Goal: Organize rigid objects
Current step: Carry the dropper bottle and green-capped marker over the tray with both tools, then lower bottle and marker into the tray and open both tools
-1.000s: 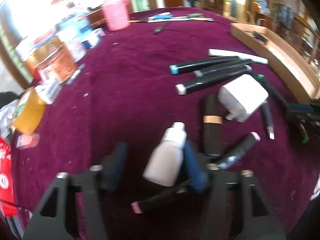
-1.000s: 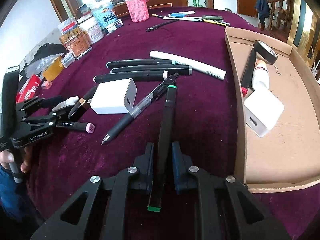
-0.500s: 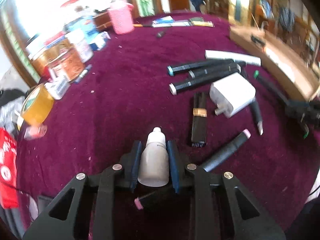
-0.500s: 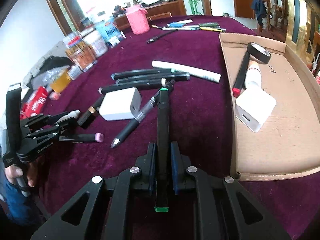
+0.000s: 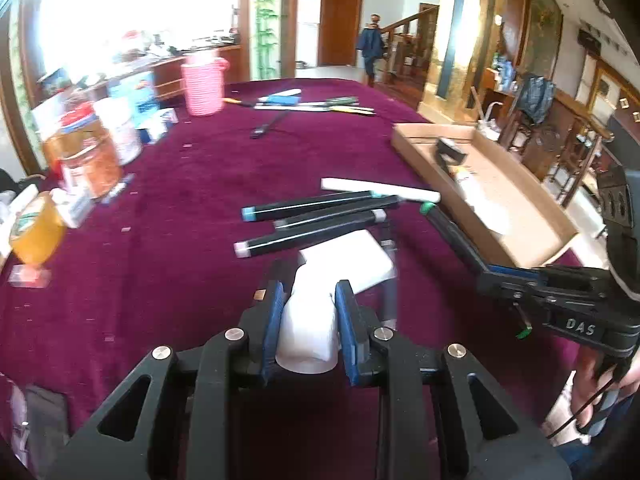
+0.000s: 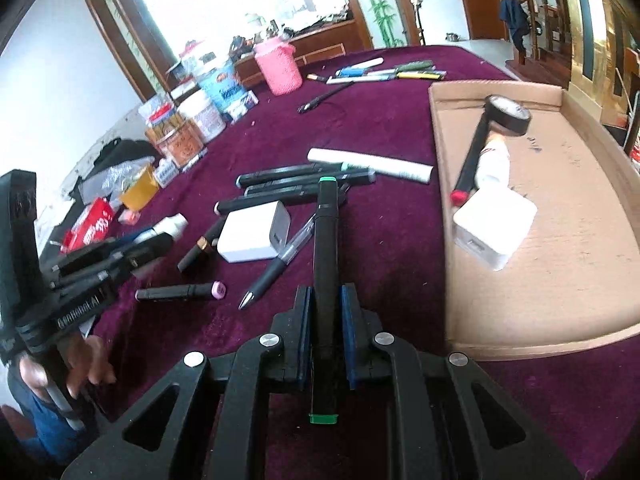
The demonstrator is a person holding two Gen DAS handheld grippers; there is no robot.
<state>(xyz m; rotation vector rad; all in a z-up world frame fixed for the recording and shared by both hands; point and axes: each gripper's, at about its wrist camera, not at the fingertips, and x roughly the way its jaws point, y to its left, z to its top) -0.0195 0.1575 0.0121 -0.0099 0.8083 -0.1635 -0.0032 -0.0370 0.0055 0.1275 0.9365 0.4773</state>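
Observation:
My left gripper (image 5: pixel 309 292) is shut on a small white bottle (image 5: pixel 308 332) and holds it above the purple tablecloth; the bottle also shows in the right wrist view (image 6: pixel 170 226). My right gripper (image 6: pixel 326 300) is shut on a black marker with green ends (image 6: pixel 326 264), lifted off the cloth. That marker shows in the left wrist view (image 5: pixel 452 236). A cardboard tray (image 6: pixel 580 280) on the right holds a white charger (image 6: pixel 496 230), a black marker, a white bottle and a tape roll (image 6: pixel 508 114).
On the cloth lie three black markers (image 6: pixel 296 178), a white tube (image 6: pixel 372 164), a white charger (image 6: pixel 254 236), a clear pen (image 6: pixel 278 266), a pink-tipped marker (image 6: pixel 180 292) and a black lipstick (image 6: pixel 198 246). Jars, boxes and a pink holder (image 6: pixel 278 66) stand at the far left.
My left gripper closed on the white bottle and lifted it, turning toward the tray. My right gripper has kept its hold on the green-ended marker and raised it.

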